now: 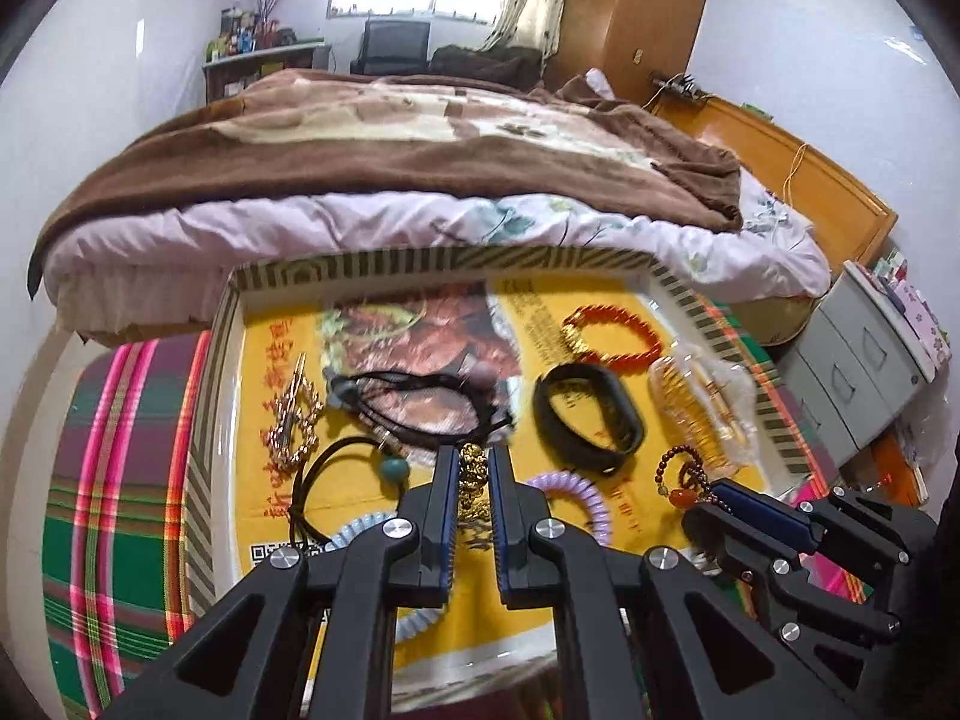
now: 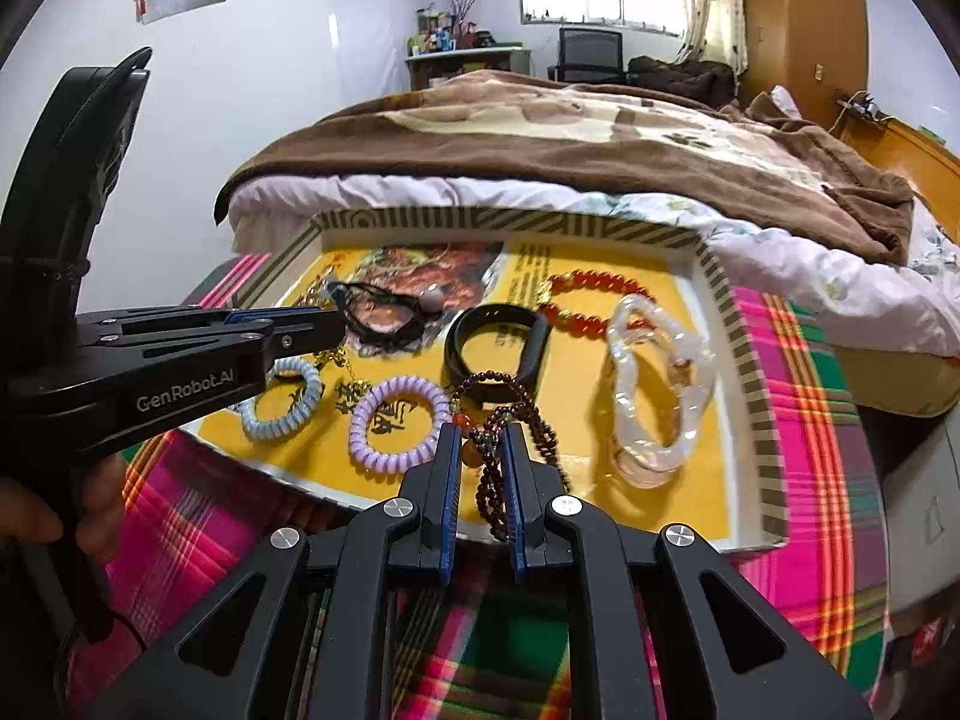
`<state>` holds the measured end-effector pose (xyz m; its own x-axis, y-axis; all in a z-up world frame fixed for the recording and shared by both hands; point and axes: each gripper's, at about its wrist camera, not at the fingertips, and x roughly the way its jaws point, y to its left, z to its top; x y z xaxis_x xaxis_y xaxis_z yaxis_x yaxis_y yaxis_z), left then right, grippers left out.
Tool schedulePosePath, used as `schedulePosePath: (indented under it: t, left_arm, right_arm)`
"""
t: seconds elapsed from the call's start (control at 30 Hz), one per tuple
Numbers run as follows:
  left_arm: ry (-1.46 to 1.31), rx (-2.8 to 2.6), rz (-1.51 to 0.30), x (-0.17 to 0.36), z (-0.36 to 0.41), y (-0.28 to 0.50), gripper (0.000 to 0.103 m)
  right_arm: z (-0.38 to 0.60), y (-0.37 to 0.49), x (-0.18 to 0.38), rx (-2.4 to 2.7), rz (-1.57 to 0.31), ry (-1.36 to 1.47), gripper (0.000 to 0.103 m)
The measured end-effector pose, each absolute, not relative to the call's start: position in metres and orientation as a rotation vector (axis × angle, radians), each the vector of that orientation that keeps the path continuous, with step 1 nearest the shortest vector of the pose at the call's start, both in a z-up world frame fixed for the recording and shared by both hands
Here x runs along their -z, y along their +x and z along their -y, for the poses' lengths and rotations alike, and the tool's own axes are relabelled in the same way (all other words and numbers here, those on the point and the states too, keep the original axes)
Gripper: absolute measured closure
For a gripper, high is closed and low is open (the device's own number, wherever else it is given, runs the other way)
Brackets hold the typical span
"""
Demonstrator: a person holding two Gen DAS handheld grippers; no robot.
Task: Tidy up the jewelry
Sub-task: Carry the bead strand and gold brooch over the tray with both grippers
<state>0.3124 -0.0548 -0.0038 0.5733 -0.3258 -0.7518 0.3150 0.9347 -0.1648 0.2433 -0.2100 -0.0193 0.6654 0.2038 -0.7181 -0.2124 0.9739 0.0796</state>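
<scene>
A striped-rim tray (image 1: 264, 276) lined with yellow paper holds the jewelry. My left gripper (image 1: 472, 456) is shut on a gold chain (image 1: 473, 463) above the tray's middle. My right gripper (image 2: 482, 432) is shut on a dark brown bead strand (image 2: 489, 462) with an orange bead at the tray's near edge; it also shows in the left wrist view (image 1: 729, 495). In the tray lie a black band (image 1: 585, 414), a red bead bracelet (image 1: 618, 330), a black cord necklace (image 1: 414, 402), a purple coil tie (image 2: 399, 423), a blue coil tie (image 2: 282, 399) and a gold hair clip (image 1: 294, 414).
A clear plastic packet (image 2: 657, 384) lies at the tray's right side. The tray rests on a plaid cloth (image 2: 798, 420). A bed with a brown blanket (image 1: 390, 150) is right behind it. Grey drawers (image 1: 852, 372) stand at the right.
</scene>
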Motion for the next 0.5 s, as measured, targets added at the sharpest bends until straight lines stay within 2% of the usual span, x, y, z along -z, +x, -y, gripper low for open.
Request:
schedulePosePath:
  t: [0.5]
  left_arm:
    - [-0.001, 0.357, -0.933, 0.019, 0.055, 0.32, 0.093]
  right_arm:
    - [0.206, 0.252, 0.032, -0.232, -0.88, -0.024, 0.089]
